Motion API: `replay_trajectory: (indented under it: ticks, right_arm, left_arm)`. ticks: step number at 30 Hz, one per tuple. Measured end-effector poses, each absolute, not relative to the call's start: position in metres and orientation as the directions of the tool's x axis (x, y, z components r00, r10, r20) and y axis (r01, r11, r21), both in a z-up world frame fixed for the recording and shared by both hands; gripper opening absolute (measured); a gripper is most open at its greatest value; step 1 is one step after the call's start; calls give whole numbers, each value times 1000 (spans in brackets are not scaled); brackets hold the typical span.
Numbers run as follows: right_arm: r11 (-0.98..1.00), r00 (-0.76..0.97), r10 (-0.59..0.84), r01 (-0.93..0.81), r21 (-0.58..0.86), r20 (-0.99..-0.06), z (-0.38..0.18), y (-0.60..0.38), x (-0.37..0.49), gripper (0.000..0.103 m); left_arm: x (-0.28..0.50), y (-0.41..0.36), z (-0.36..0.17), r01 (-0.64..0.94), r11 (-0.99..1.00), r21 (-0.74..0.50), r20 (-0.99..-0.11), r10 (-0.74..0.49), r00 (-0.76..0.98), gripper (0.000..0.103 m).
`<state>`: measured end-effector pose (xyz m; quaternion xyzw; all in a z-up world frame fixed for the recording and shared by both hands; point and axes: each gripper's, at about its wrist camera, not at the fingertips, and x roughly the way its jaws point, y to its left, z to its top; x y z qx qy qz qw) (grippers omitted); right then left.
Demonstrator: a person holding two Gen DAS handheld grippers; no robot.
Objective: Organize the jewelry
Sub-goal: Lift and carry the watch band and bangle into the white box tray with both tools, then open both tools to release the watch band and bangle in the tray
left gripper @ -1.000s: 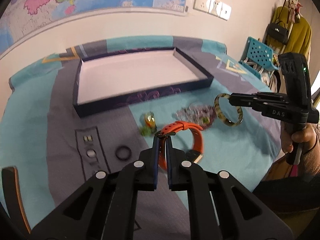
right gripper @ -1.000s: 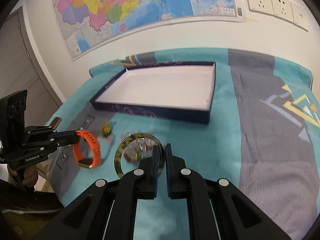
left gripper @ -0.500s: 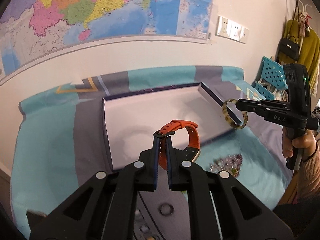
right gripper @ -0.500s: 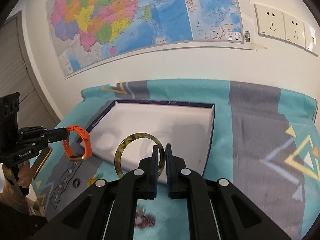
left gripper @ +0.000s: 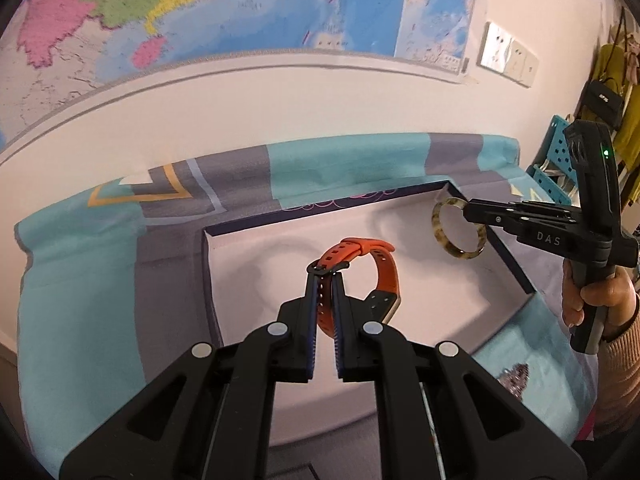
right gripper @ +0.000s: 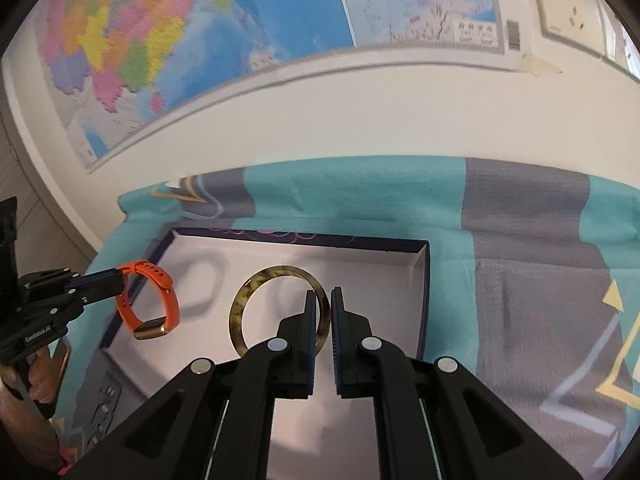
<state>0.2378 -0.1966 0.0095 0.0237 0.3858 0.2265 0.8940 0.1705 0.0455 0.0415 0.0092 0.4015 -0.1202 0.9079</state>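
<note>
Left tool [left gripper: 325,280]: clamped on the strap of the orange watch [left gripper: 376,268], held in the air above the white floor of the tray; the watch hangs as a closed loop with its gold-edged face lowest.
Left tool, seen from the right wrist view [right gripper: 116,280]: at far left, a hand [right gripper: 36,380] on its grip, watch [right gripper: 150,304] over the tray's left wall.
Tray [left gripper: 208,264]: shallow, dark blue walls with a pink scrolled pattern, white inside; sits on the surface, near the wall under the map [left gripper: 240,20].
Surface cover [left gripper: 80,280]: teal and grey cloth with yellow and white triangles.
Right tool [right gripper: 325,300]: clamped on the rim of the tortoiseshell bangle [right gripper: 248,292], bangle upright over the tray's interior, clear of its floor.
Right tool, seen from the left wrist view [left gripper: 466,211]: at right, bangle [left gripper: 440,232] near the tray's far right corner; a hand [left gripper: 600,300] grips the handle.
Beaded piece [left gripper: 516,380]: lies on the cloth outside the tray, lower right; blurred.
</note>
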Motion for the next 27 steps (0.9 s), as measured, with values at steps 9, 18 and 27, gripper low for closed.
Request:
replay_trajectory:
  ticks: [9, 18, 27]
  right_arm:
    - [914, 569, 373, -362, 184, -733, -4, -177, 270, 6]
    - [932, 549, 333, -316, 178, -767, -13, -172, 288, 6]
    - [925, 596, 353, -336, 176, -721, -2, -184, 266, 25]
  left_arm:
    - [215, 44, 14, 200, 978, -54, -783, -165, 599, 7]
    - [246, 50, 2, 166, 984, -62, -813, -146, 564, 6]
    - [238, 57, 1, 146, 986, -75, -802, -147, 579, 32]
